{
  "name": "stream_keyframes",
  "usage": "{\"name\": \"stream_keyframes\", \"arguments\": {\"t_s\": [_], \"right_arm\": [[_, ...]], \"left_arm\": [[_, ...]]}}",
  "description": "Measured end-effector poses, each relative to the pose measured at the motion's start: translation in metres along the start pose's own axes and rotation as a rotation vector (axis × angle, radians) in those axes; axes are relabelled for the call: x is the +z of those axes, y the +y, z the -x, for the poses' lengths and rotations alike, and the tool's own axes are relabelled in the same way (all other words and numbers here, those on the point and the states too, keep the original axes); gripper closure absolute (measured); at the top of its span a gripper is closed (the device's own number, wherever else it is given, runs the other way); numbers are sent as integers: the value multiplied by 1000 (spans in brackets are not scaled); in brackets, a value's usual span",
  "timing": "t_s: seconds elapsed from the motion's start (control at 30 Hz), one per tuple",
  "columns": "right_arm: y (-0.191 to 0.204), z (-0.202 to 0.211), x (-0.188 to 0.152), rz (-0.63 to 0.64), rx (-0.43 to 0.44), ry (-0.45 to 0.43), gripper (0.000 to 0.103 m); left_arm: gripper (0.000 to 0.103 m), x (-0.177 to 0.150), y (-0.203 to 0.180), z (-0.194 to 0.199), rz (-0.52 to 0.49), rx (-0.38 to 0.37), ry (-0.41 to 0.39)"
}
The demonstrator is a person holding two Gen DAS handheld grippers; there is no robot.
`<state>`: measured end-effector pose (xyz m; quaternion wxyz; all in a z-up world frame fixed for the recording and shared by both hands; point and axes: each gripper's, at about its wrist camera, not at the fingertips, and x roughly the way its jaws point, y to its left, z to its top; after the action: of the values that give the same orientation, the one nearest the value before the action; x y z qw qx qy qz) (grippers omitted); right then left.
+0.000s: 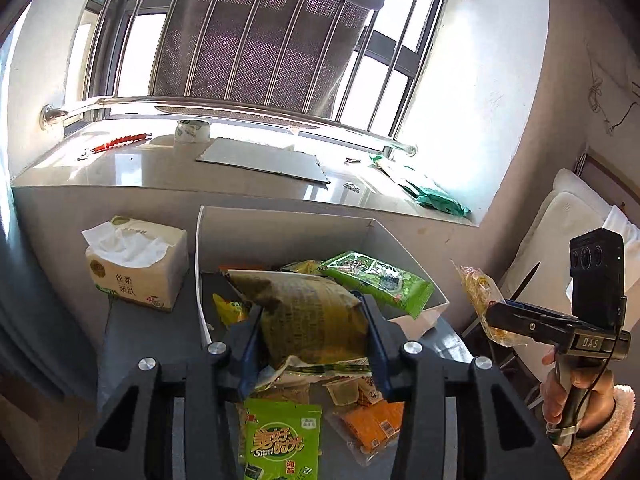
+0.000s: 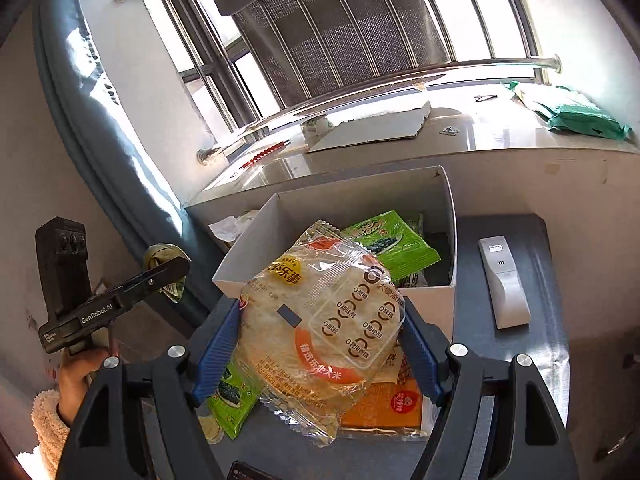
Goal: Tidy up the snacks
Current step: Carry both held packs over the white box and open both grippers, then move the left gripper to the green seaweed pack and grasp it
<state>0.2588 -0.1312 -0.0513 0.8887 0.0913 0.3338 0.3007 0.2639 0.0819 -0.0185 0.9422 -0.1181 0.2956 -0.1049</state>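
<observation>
Near the white box [image 1: 288, 236], left gripper [image 1: 316, 320] clamps an olive snack bag [image 1: 308, 316], right gripper [image 2: 320, 332] pinches a clear rice-cracker pack [image 2: 320, 320], both hiding snacks beneath.

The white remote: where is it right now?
In the right wrist view, the white remote lies on the dark table, just right of the white box, apart from both grippers.

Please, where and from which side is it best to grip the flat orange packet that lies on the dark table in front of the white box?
Probably the flat orange packet is best gripped across its free near edge, coming from above. It lies flat on the dark table, and the clear rice-cracker bag in the right gripper hides its far part.
</observation>
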Motion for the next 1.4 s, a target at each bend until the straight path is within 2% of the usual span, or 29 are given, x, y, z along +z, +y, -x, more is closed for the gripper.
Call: {"name": "stream_keyframes", "arguments": {"t_s": [0.17, 0.2, 0.3, 0.37, 0.4, 0.43, 0.47, 0.5, 0.73, 0.87, 0.97, 1.07, 1.17, 1.23, 1.3, 1.4], "right_arm": [[-17, -62, 58, 14, -95, 87, 23], [-21, -71, 65, 7, -121, 100, 23], [-32, -92, 78, -8, -124, 125, 23], [-39, -99, 83, -25, -137, 128, 19], [-42, -101, 85, -36, -123, 128, 15], [-45, -101, 88, -54, -133, 115, 7], [-48, -100, 89, -69, -141, 98, 0], [-50, -99, 89, -81, -139, 87, 0], [-48, -86, 88, -90, -155, 56, 0], [-33, -63, 83, -57, -121, 16, 0], [-17, -38, 71, -19, -90, -30, 0], [3, -7, 45, 33, -66, -74, 0], [21, 18, 9, 97, -61, -95, 0], [29, 30, -21, 134, -80, -80, 0], [31, 42, -52, 135, -61, -72, 0], [28, 55, -102, 96, -64, -39, 0]], "left_arm": [[55, 40, 12, -71, 23, 13, 100], [55, 43, 15, -82, 28, 13, 120], [54, 48, 20, -107, 28, 51, 160], [51, 49, 24, -118, 36, 88, 180], [38, 47, 25, -121, 36, 104, 195], [11, 46, 28, -123, 48, 117, 200], [2, 44, 29, -122, 55, 114, 199], [0, 42, 30, -119, 47, 105, 190], [0, 39, 28, -100, 24, 136, 161], [0, 35, 19, -75, -15, 131, 124], [0, 26, 8, -48, -60, 140, 87], [0, 6, -3, -14, -94, 149, 35], [0, -20, -7, 17, -45, 128, 13], [0, -46, -13, 36, -48, 92, -3], [0, -74, -20, 50, -57, 125, 3], [0, -124, -18, 70, -3, 108, 4]]}}
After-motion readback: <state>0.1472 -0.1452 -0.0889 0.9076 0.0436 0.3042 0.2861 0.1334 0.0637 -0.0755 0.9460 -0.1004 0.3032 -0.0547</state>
